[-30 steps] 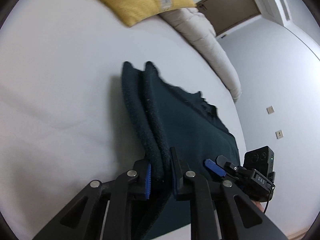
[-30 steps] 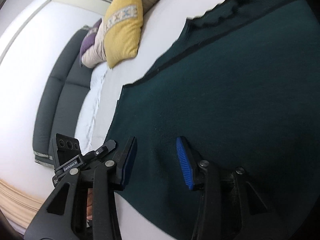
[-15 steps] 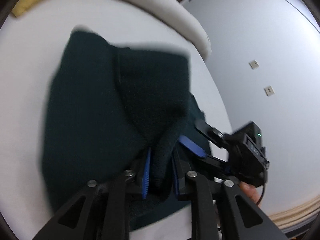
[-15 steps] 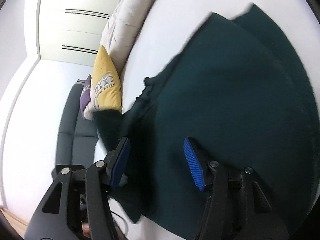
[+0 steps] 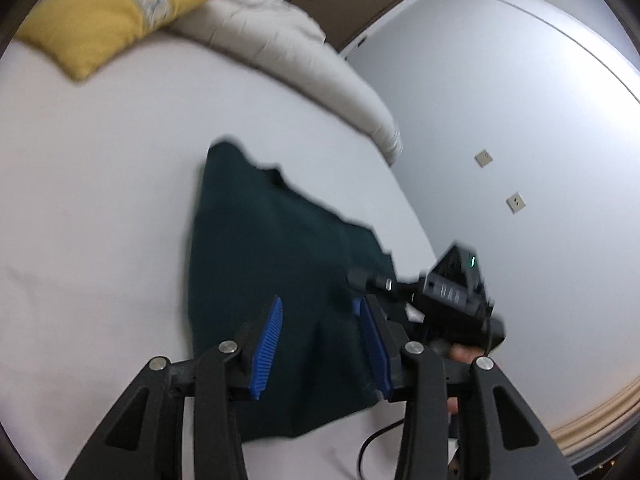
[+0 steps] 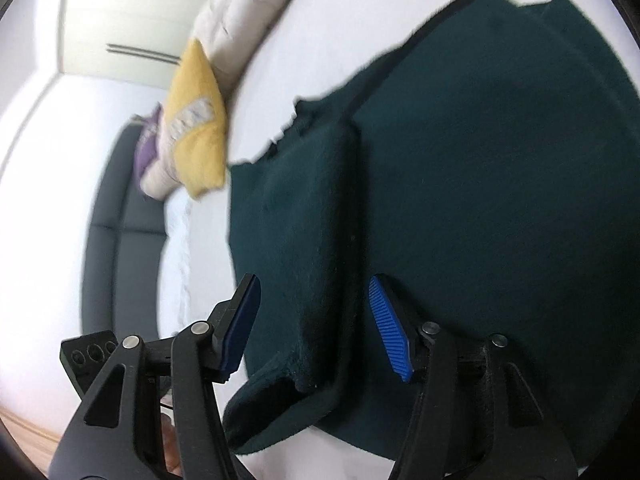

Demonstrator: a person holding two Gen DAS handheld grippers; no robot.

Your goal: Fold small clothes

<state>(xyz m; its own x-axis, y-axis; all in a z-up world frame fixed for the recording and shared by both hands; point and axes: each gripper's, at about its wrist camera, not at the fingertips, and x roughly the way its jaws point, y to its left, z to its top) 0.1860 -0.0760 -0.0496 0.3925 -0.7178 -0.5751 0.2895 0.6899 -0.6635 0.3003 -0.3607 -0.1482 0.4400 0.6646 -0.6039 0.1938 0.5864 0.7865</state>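
A dark green knitted garment [image 5: 280, 248] lies on the white bed [image 5: 100, 200]. In the right wrist view one side of the garment [image 6: 500, 200] is folded over as a flap [image 6: 296, 216] on top of the rest. My left gripper [image 5: 320, 340] hovers over the garment's near part; its jaws are opening and the blue pads [image 5: 266, 340] press on nothing. My right gripper [image 6: 316, 324] stands open just above the flap's near edge, with cloth below the gap but not pinched. The right gripper [image 5: 372, 280] also shows in the left wrist view, at the garment's right edge.
A yellow cushion [image 5: 108, 16] and a cream duvet roll [image 5: 288, 48] lie at the head of the bed. A grey wall with sockets [image 5: 516, 202] is to the right. A dark sofa [image 6: 116, 240] and a purple cushion [image 6: 146, 148] are beyond the bed.
The left gripper carried a fold of the garment across, then let it go and its jaws spread. The garment now lies folded. The right jaws opened wider and both grippers shifted.
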